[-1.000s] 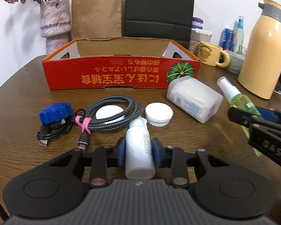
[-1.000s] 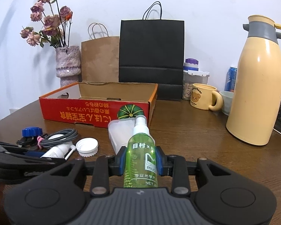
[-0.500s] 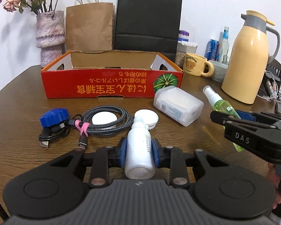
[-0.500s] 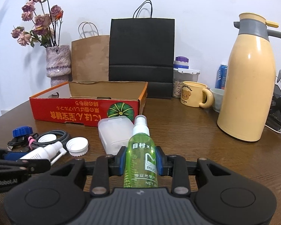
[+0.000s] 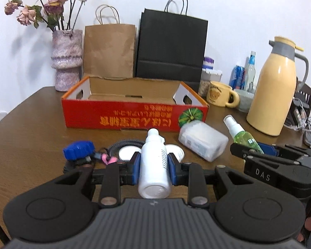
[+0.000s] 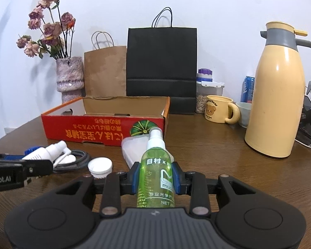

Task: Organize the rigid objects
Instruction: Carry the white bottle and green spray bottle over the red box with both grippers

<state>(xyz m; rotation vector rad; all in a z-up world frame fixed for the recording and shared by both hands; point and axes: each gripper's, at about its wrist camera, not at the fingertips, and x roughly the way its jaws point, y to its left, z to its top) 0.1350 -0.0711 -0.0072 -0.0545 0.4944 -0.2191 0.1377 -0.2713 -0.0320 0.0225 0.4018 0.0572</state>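
- Brown wood-grain worktop (image 5: pixel 31 128) carries everything, with a white wall behind; it is cluttered but level, so items lie steady where set.
- Nearest, the left tool (image 5: pixel 153 166) is closed tight on a white bottle (image 5: pixel 154 166), smooth plastic, cylindrical, nozzle pointing away and base toward the camera; the blue pads clamp its flanks, probably so it can be carried nose-first to the box.
- Likewise the right tool (image 6: pixel 155 178) is clamped on a green spray bottle (image 6: pixel 156 172), translucent, with a white pump head and a printed label; held at mid-body, which should keep it from swinging.
- Just beyond lie the loose pieces: a white ribbed cap (image 6: pixel 100 165), a braided grey cable (image 6: pixel 76 160) coiled round a white disc, a blue knob-like lid (image 5: pixel 78 149), and a frosted rectangular plastic case (image 5: pixel 203 142) resting askew near the box's front corner.
- Next, the red cardboard box (image 5: pixel 124 118), shallow and open-topped, with printed lettering, a green pumpkin picture and cut-out handholds; it looks empty from here, and I judge it the likely place for both bottles.
- Farthest stand a brown paper bag (image 5: pixel 109 49), a black paper bag (image 5: pixel 172 45), a mottled vase (image 5: pixel 67 60) of dried roses, a yellow bear mug (image 6: pixel 218 109) and a tall cream jug (image 6: pixel 280 95).
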